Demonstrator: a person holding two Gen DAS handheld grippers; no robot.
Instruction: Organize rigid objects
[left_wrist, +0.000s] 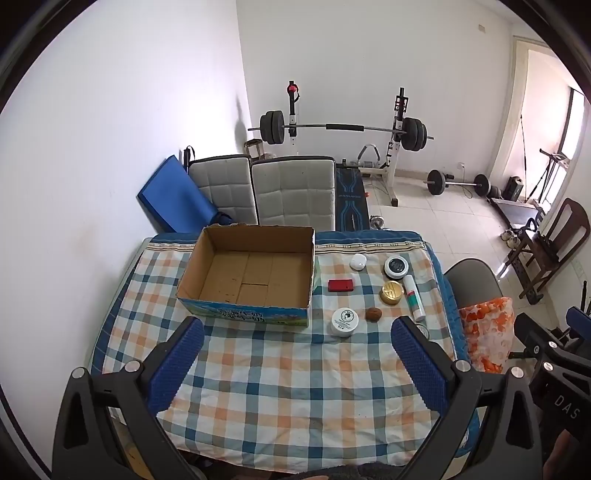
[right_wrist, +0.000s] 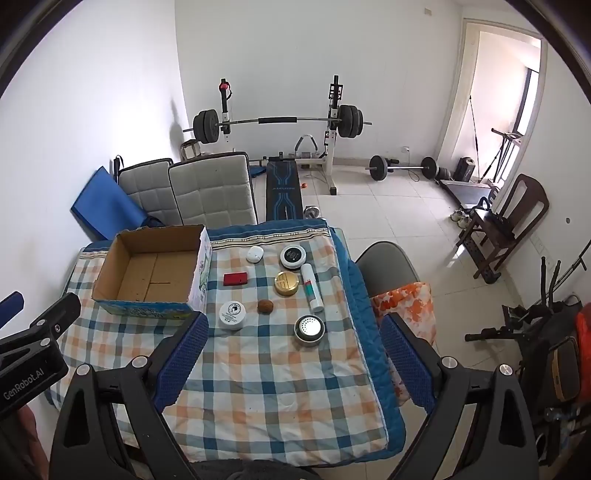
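Observation:
An open, empty cardboard box (left_wrist: 255, 273) (right_wrist: 155, 273) sits at the far left of the checked tablecloth (left_wrist: 280, 380) (right_wrist: 269, 373). To its right lie a red case (left_wrist: 340, 285) (right_wrist: 235, 278), a white puck (left_wrist: 358, 261) (right_wrist: 255, 254), a black-topped jar (left_wrist: 396, 266) (right_wrist: 293, 256), a gold tin (left_wrist: 392, 292) (right_wrist: 286, 283), a white tube (left_wrist: 413, 297) (right_wrist: 312, 287), a white jar (left_wrist: 344, 321) (right_wrist: 232, 315), a brown walnut (left_wrist: 373, 314) (right_wrist: 265, 306) and a metal-topped round tin (right_wrist: 309, 329). My left gripper (left_wrist: 297, 334) and right gripper (right_wrist: 295, 332) hover open and empty above the near cloth.
Two grey padded chairs (left_wrist: 280, 192) stand behind the table, a grey chair (right_wrist: 388, 266) with an orange-and-white bag (right_wrist: 406, 306) at its right side. A barbell rack (left_wrist: 343, 129), weight bench, loose barbell (right_wrist: 402, 168) and a wooden chair (right_wrist: 506, 218) stand on the tiled floor.

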